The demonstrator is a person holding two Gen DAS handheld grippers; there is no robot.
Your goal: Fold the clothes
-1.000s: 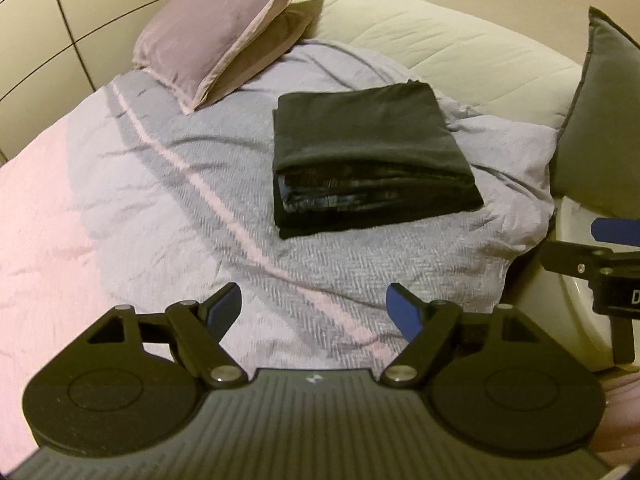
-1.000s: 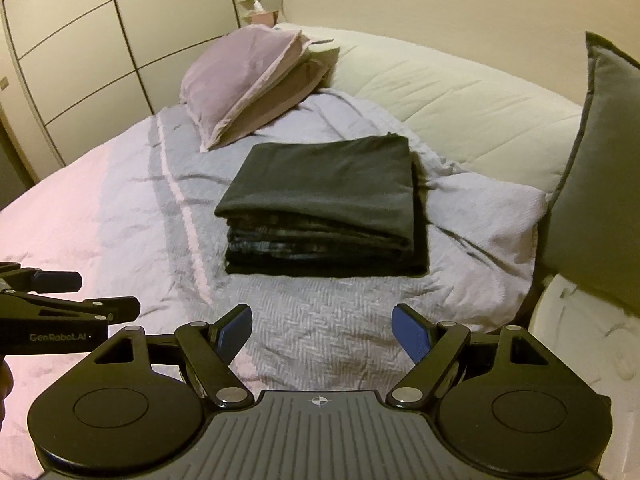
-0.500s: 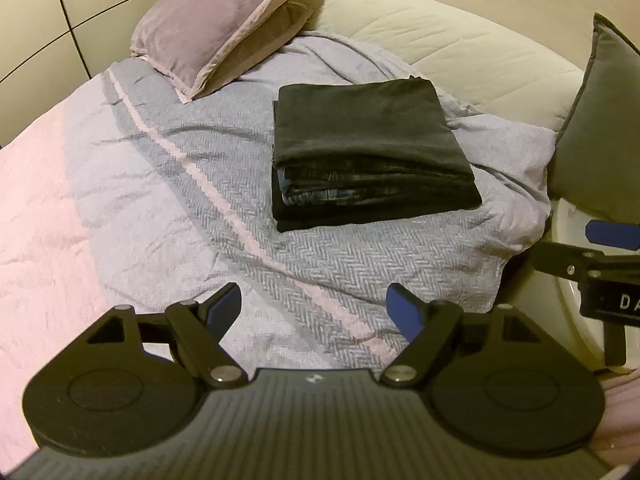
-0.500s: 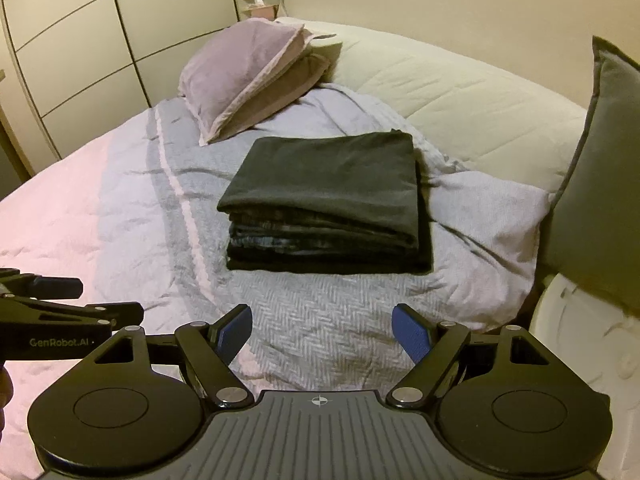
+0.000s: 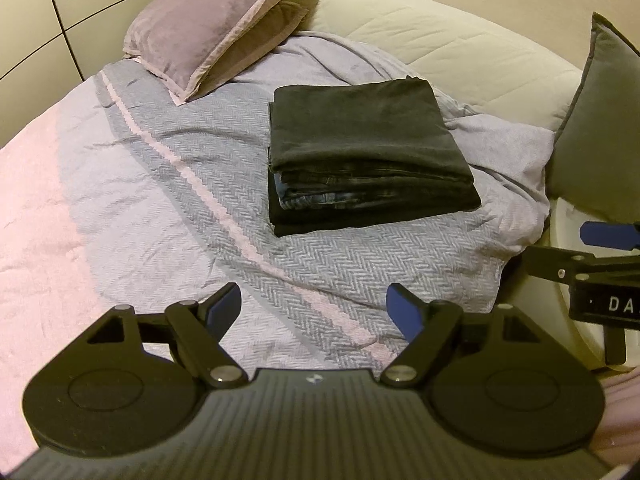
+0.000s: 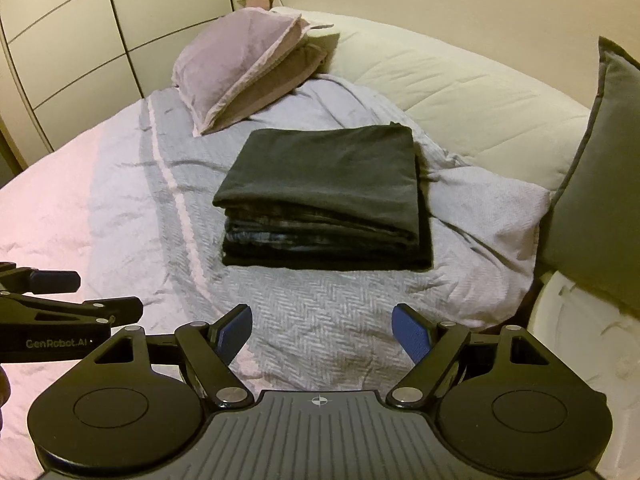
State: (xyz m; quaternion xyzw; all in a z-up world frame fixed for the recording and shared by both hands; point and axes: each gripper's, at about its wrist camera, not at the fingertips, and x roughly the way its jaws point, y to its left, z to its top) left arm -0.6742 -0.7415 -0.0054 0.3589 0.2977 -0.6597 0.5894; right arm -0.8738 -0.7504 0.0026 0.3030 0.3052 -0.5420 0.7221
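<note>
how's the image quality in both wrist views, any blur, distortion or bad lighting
Left wrist view: sharp, dim warm light, fisheye bends the bedspread; the dark folded stack loses detail in shadow. Right wrist view: same warm cast, wardrobe lines bow, corners vignetted.

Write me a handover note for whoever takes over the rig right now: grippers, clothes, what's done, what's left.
Left gripper: open, empty, above the bedspread.
Right gripper: open, empty, also short of the clothes.
Clothes: one stack of folded dark clothes on the bed, near the pillows.
Done: everything in view is folded and stacked.
Left: no unfolded garment shows; check outside the frames before stopping.
</note>
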